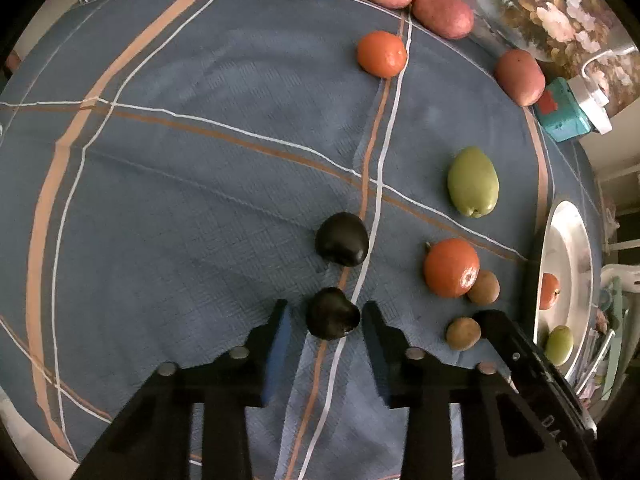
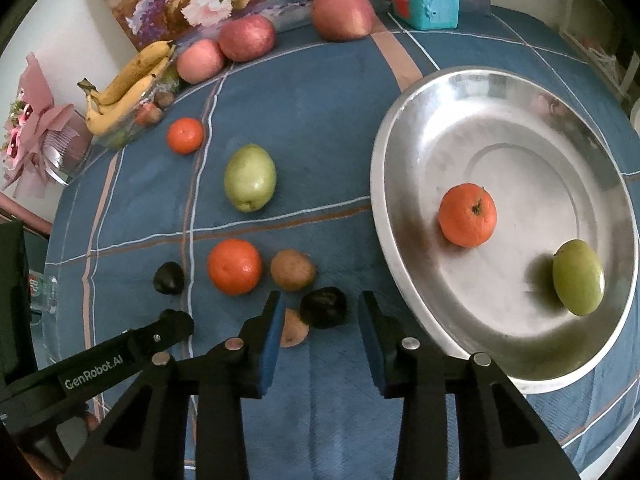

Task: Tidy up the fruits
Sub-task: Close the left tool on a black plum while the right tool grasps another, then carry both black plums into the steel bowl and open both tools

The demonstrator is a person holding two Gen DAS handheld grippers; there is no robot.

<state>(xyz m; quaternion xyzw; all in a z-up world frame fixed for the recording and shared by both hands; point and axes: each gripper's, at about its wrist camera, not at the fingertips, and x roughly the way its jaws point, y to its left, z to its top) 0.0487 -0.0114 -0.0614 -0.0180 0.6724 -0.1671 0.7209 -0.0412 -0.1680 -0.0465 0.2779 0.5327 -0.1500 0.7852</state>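
- I judge I'm partway through loading the metal plate (image 2: 404,264): it holds one orange (image 2: 467,215) and one green fruit (image 2: 578,277), while most fruit sits on the table (image 1: 200,200).
- My left gripper (image 1: 325,314) is spread open around a dark plum (image 1: 332,314), fingers not touching it; my right gripper (image 2: 320,312) is likewise open around another dark plum (image 2: 323,307).
- Next I'd close on a plum, lift it and carry it right to the plate; the skin looks glossy, so I'd squeeze centred.
- A brown kiwi (image 2: 294,333) lies touching the right-hand plum, partly behind the inner finger; closing could nudge it.
- Nearby are a second kiwi (image 2: 293,269), a loose orange (image 2: 235,266) and a third plum (image 2: 169,278).
- The two grippers are close together, so they could clash on the way across.
- Farther back: a green fruit (image 2: 250,177), a small orange (image 2: 185,135), apples (image 2: 247,37) and bananas (image 2: 128,84).
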